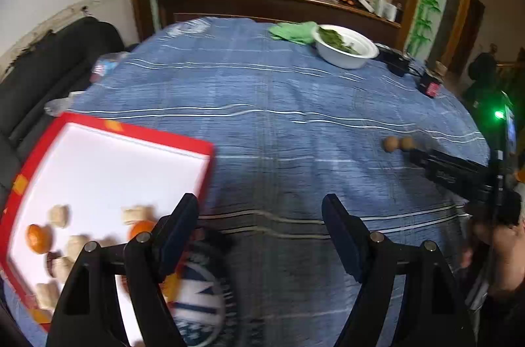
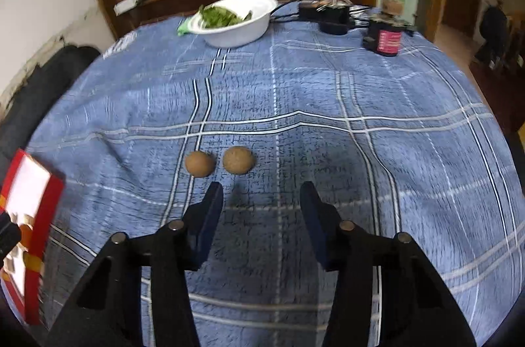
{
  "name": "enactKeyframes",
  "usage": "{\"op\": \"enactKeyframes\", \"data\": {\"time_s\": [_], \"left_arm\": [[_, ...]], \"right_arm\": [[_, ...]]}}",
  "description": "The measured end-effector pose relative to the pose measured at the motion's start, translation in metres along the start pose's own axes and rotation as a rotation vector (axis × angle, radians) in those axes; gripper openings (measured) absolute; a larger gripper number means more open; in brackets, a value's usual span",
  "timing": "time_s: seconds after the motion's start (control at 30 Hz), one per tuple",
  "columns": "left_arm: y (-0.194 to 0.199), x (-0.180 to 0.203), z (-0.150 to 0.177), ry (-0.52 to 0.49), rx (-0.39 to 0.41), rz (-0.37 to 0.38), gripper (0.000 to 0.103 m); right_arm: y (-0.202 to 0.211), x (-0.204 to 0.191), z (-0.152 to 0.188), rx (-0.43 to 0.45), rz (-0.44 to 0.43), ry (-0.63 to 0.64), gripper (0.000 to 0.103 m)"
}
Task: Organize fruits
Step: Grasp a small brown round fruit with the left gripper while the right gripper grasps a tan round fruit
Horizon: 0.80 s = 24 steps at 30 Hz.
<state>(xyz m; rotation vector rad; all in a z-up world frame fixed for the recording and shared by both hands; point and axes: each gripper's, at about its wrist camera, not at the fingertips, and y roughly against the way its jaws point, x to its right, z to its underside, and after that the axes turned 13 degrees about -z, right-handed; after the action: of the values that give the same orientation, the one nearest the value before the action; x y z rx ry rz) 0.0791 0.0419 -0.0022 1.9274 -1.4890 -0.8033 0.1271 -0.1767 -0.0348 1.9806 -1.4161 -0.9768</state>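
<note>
Two round, brown, rough-skinned fruits (image 2: 218,162) lie touching, just ahead of the right gripper (image 2: 262,199); jaws released, empty. Left gripper (image 1: 261,209) jaws released, empty.

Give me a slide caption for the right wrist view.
Open right gripper poised just short of two brown fruits on the blue tablecloth.
</note>
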Motion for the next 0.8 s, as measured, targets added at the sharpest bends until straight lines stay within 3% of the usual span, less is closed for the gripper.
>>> {"op": "enactKeyframes", "data": {"time_s": [0.13, 0.27, 0.43, 0.6, 0.67, 0.73, 0.8], "left_arm": [[-0.008, 0.021, -0.005, -0.036, 0.003, 0.014, 0.077], [-0.015, 0.043, -0.009, -0.059, 0.001, 0.032, 0.077], [-0.027, 0.082, -0.017, -0.092, -0.004, 0.075, 0.077], [-0.040, 0.135, -0.031, -0.134, 0.023, 0.140, 0.077], [-0.049, 0.155, -0.036, -0.159, 0.032, 0.126, 0.075], [-0.061, 0.166, -0.040, -0.166, 0.010, 0.109, 0.061], [-0.069, 0.172, -0.039, -0.186, -0.008, 0.090, 0.021]], "right_arm": [[-0.016, -0.006, -0.010, -0.012, 0.004, 0.040, 0.046], [-0.030, -0.005, -0.016, -0.029, 0.001, 0.067, 0.024], [-0.016, 0.006, -0.012, -0.015, -0.024, 0.042, 0.024], [0.030, 0.027, -0.001, 0.074, -0.044, -0.033, 0.024], [0.045, 0.031, 0.006, 0.097, -0.045, -0.042, 0.024], [0.060, 0.035, 0.014, 0.119, -0.049, -0.056, 0.024], [0.068, 0.037, 0.020, 0.129, -0.053, -0.065, 0.024]]}}
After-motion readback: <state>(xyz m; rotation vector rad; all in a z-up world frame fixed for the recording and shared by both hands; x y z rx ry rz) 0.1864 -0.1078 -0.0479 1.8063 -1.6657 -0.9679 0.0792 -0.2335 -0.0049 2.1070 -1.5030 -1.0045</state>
